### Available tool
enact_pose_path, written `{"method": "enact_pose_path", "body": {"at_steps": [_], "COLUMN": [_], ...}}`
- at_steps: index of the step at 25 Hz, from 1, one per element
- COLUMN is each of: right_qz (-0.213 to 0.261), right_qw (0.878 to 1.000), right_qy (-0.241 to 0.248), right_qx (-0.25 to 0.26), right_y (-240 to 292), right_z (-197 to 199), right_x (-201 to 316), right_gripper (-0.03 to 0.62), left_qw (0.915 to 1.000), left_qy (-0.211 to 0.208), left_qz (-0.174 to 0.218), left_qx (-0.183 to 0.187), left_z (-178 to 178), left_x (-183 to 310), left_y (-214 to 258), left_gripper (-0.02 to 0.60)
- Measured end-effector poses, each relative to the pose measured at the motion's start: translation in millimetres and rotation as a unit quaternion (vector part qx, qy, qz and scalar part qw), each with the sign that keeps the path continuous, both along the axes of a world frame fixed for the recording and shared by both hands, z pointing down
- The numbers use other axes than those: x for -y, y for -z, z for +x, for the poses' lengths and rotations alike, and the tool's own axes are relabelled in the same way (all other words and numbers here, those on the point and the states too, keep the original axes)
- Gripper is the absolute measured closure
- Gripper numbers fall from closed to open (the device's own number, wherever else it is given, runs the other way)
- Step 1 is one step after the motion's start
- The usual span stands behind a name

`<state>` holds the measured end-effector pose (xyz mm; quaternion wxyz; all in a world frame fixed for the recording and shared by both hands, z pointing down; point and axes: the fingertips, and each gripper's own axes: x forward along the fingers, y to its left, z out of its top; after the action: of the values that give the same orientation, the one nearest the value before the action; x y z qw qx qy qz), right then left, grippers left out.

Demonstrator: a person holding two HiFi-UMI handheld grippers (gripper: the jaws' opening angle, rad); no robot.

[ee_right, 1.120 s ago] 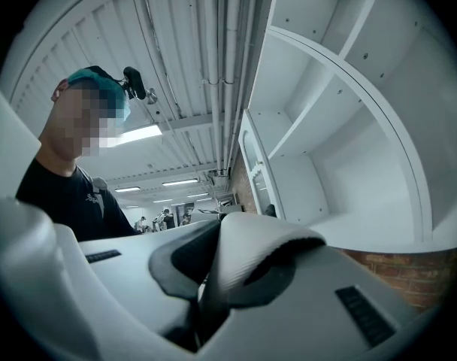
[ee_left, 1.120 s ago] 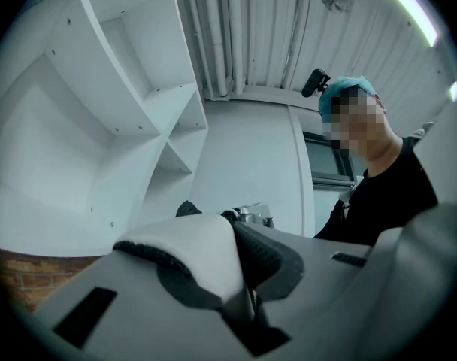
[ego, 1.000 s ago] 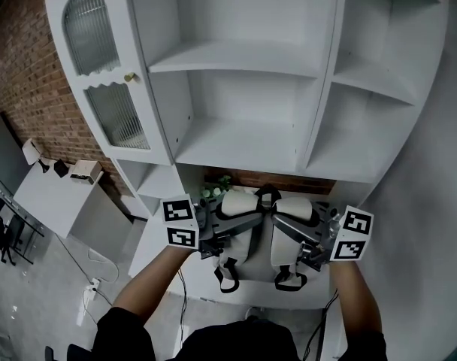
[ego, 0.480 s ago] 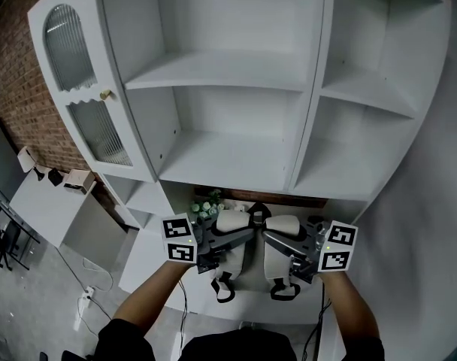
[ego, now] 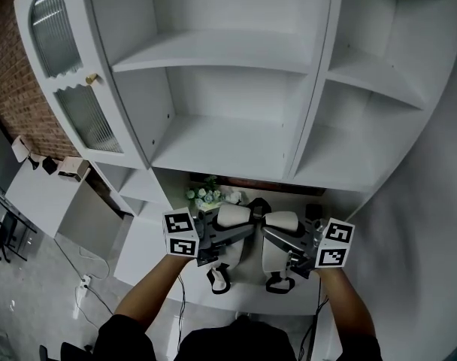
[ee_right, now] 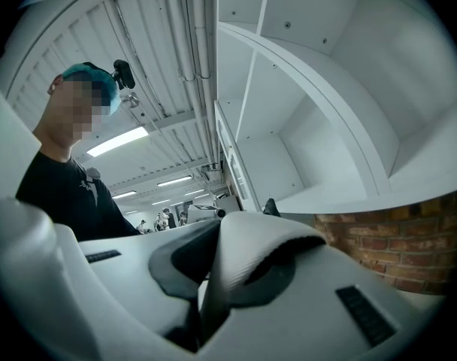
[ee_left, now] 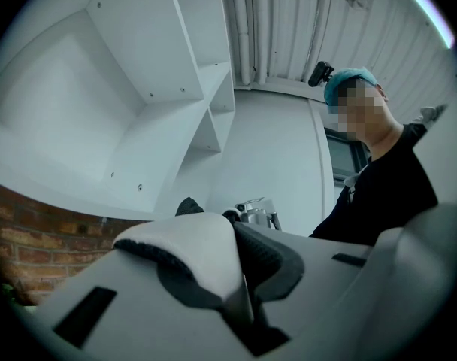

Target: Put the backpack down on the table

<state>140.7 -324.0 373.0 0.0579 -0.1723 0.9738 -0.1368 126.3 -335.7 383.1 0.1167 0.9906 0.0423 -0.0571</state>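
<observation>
The white backpack [ego: 234, 216] with black trim hangs between the two grippers over the white desk [ego: 146, 241]. It sits below the shelving unit [ego: 236, 149] and in front of a small bunch of flowers [ego: 206, 195]. The head view does not show whether its base touches the desk yet. The left gripper [ego: 243, 232] has its fingers [ee_left: 101, 314] nearly together, pinching a folded, padded shoulder strap [ee_left: 195, 248]. The right gripper [ego: 267, 233] does the same, its fingers [ee_right: 364, 307] clamped on the other strap [ee_right: 247, 262]. Both point roughly level and toward each other, so the bag's weight hangs from the two straps. The step in hand looks like the final lowering. Doing it well probably means bringing both hands down at one pace, so the bag lands square and does not swing toward the flowers or the brick wall [ee_left: 25, 247] behind. The loose strap ends [ego: 217, 278] dangle close to the desk's front edge, so the base should land well onto the surface, not at the lip. The grip is best kept until the straps slacken, a sign that the desk carries the load. Only then is it wise to part the fingers, both sides together, since a soft bag set down tilted may slump forward.
</observation>
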Motion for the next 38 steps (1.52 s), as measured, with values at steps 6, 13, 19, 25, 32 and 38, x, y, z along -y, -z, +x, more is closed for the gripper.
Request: {"method": "enact_pose_path", "body": {"at_steps": [6, 13, 19, 25, 32, 38], "right_qz": [-0.007, -0.028, -0.038, -0.044, -0.047, -0.057], "right_qw": [1.000, 0.999, 0.998, 0.997, 0.997, 0.997], "right_qy": [-0.008, -0.025, -0.041, -0.056, -0.059, -0.052], "right_qx": [0.003, 0.007, 0.012, 0.008, -0.015, -0.027], "right_y": [-13, -39, -54, -73, -99, -111], "right_z": [1, -1, 0, -3, -10, -8], "right_x": [0, -5, -9, -16, -20, -18], "right_gripper": [0.542, 0.542, 0.542, 0.542, 0.542, 0.542], "left_qw": [1.0000, 0.9997, 0.9991, 0.9980, 0.9963, 0.9963], "left_qy": [-0.002, -0.010, -0.013, -0.022, -0.027, -0.028], "left_qz": [-0.006, -0.022, -0.037, -0.052, -0.081, -0.075], "left_qx": [0.003, 0.008, 0.017, 0.027, 0.014, 0.032], "left_z": [0, -2, -2, -5, -9, -8], "left_x": [-2, -9, -17, -28, -32, -31], "left_y": [-11, -36, -56, -78, -89, -107], "left_gripper": [0.527, 0.527, 0.526, 0.526, 0.526, 0.528]}}
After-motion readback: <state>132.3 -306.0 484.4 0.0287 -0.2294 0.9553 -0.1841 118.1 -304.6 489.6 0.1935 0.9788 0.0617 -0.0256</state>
